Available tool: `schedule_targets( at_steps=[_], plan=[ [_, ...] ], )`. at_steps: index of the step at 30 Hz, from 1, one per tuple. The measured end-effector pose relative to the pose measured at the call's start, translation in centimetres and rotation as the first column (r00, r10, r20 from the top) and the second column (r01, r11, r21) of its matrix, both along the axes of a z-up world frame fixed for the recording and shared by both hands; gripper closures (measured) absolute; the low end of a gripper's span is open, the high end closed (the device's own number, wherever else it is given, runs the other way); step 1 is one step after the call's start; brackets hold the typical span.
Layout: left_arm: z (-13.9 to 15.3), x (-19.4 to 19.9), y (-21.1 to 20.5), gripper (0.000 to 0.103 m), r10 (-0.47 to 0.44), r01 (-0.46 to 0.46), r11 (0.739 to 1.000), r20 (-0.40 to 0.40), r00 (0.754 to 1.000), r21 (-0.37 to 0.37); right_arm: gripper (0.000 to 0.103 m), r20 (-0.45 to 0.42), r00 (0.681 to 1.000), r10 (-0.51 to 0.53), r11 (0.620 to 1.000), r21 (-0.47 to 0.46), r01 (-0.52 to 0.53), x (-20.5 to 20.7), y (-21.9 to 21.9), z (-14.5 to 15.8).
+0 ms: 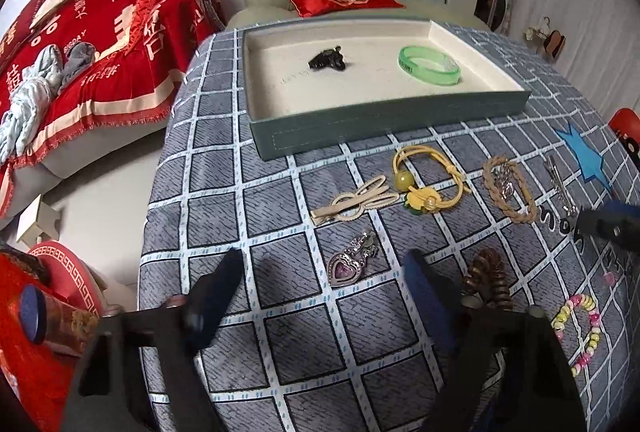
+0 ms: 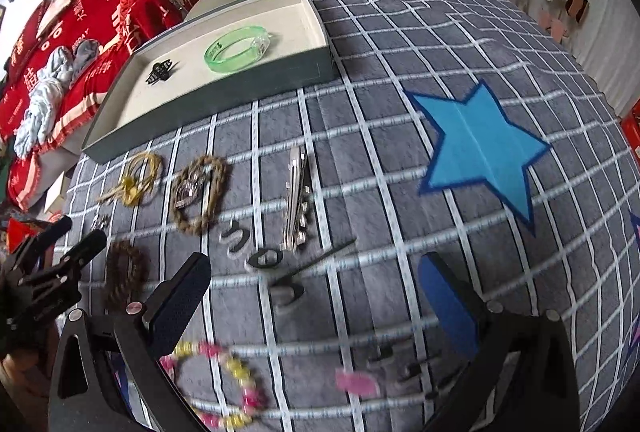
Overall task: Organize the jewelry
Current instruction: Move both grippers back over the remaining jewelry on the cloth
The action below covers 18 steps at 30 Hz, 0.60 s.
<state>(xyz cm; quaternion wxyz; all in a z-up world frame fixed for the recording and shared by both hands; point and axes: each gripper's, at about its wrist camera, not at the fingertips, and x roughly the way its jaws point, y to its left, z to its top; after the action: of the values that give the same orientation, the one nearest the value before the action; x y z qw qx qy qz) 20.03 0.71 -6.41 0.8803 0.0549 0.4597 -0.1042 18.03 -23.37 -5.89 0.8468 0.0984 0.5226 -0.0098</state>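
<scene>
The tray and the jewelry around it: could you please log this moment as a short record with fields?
tray: on the checked cloth, far side
in tray: green bangle, black claw clip
on cloth: yellow hair tie, braided bracelet, silver hair clip, heart brooch, bead bracelet
left gripper: open, empty, above the heart brooch
right gripper: open, empty

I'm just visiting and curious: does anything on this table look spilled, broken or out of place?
Nothing looks spilled or broken. Only two pieces, a green bangle and a black clip, lie in the tray; the rest, such as the heart brooch and silver clip, are spread on the checked cloth. Both grippers are open and empty.
</scene>
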Motion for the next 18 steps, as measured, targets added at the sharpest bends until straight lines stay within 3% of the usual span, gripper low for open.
schedule_targets(
  at_steps=[2,8,12,13,15,17,18],
  plan=[
    [-0.2,0.1,-0.1,0.01,0.003,-0.003,1.0,-0.005,1.0,-0.001,0.008,0.002,1.0,0.001,1.0,-0.008,-0.001,0.8,0.3,-0.1],
    [-0.2,0.0,-0.3,0.015,-0.01,0.01,1.0,-0.003,1.0,-0.011,0.017,-0.004,1.0,0.022,0.997,-0.08,-0.022,2.9,1.5,-0.8],
    [-0.2,-0.1,-0.5,0.033,-0.03,0.029,0.998,-0.011,1.0,-0.048,0.033,-0.001,0.999,0.047,0.987,-0.154,-0.046,3.2,2.4,-0.7],
    [-0.1,-0.2,-0.5,0.04,-0.039,0.038,0.997,-0.011,0.999,-0.064,0.041,0.003,0.999,0.053,0.986,-0.16,-0.052,3.2,2.6,-0.6],
    [0.0,-0.2,-0.6,0.065,-0.044,0.043,0.997,-0.008,0.999,-0.067,0.057,0.01,0.998,0.056,0.985,-0.163,-0.054,2.9,2.6,-0.4],
    [0.1,-0.2,-0.6,0.069,-0.053,0.052,0.996,-0.013,0.998,-0.076,0.083,0.013,0.998,0.061,0.985,-0.165,-0.058,2.8,2.6,-0.2],
    [0.2,-0.2,-0.5,0.069,-0.055,0.053,0.995,-0.018,0.998,-0.088,0.085,0.014,0.998,0.064,0.985,-0.161,-0.061,2.7,2.6,-0.1]
  ],
)
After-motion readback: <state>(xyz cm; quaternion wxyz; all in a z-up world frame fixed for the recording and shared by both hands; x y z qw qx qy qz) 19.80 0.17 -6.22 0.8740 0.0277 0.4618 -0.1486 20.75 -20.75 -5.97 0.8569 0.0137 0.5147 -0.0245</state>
